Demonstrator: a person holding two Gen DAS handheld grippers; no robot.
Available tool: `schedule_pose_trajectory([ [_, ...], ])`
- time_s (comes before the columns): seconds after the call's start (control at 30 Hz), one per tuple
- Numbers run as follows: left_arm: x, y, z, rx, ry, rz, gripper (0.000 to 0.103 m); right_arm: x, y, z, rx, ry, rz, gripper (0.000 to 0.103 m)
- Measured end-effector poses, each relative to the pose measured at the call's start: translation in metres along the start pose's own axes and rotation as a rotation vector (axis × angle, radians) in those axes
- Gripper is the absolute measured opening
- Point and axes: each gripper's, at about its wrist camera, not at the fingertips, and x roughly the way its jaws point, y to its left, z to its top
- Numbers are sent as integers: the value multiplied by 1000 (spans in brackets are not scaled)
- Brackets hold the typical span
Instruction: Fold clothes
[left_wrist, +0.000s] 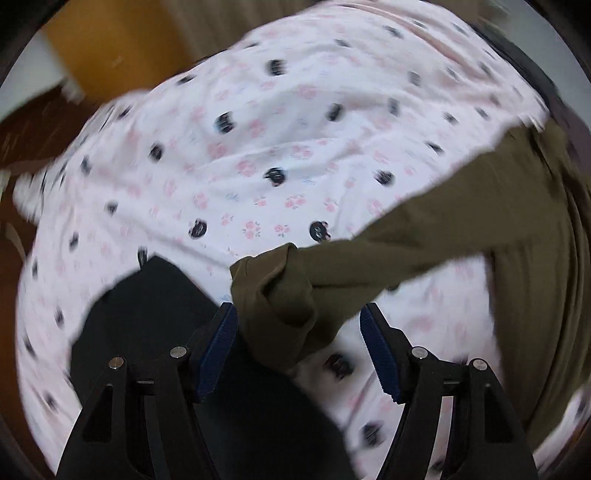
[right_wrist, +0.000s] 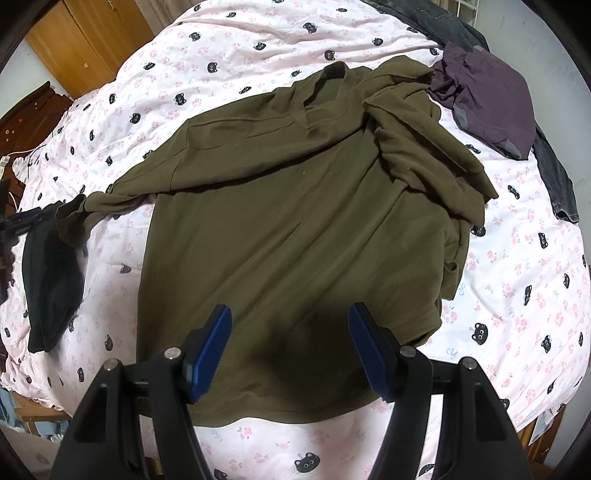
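Note:
An olive long-sleeve shirt (right_wrist: 288, 221) lies spread on the bed, its right side bunched in folds (right_wrist: 436, 158). Its left sleeve stretches out to a crumpled cuff (right_wrist: 72, 221). In the left wrist view that cuff (left_wrist: 280, 295) sits just ahead of my left gripper (left_wrist: 299, 332), partly between the blue pads (left_wrist: 218, 347). The left gripper is open and holds nothing. That view is blurred by motion. My right gripper (right_wrist: 291, 343) hovers open over the shirt's lower body, near the hem, with nothing between its fingers.
The bed is covered by a pink quilt with cat faces (right_wrist: 517, 295). A black garment (right_wrist: 51, 280) lies by the left sleeve, a purple one (right_wrist: 491, 107) at the back right, and dark jeans (right_wrist: 554, 177) along the right edge. A wooden wardrobe (right_wrist: 85, 40) stands behind.

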Motion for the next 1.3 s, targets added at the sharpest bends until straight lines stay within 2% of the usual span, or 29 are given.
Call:
schedule_pose_trajectory([
  [0.33,34,14,5,-152,84,112,63,8,0,-6,14,21,20,67],
  [0.4,41,17,6,-183,100,134,55,11,0,-5,16,26,21,67],
  [0.47,48,19,7,-213,117,156,33,12,0,-4,18,26,24,67],
  [0.53,50,24,6,-215,121,164,19,14,1,-3,19,26,28,67],
  [0.63,48,31,3,-198,120,167,4,15,1,-2,19,28,33,67],
  [0.83,43,48,-2,-164,113,173,2,17,3,2,19,29,37,67],
  [1.0,3,95,0,-191,45,158,2,18,10,7,10,27,49,67],
  [1.07,-14,120,1,-249,22,131,2,20,13,9,2,29,54,67],
  [1.17,-40,151,0,-335,-51,11,2,23,21,12,-10,31,64,67],
  [1.23,-60,157,2,-291,-137,-85,2,25,28,14,-21,34,70,67],
  [1.3,-79,145,4,-146,-195,-168,2,27,34,16,-34,37,76,67],
])
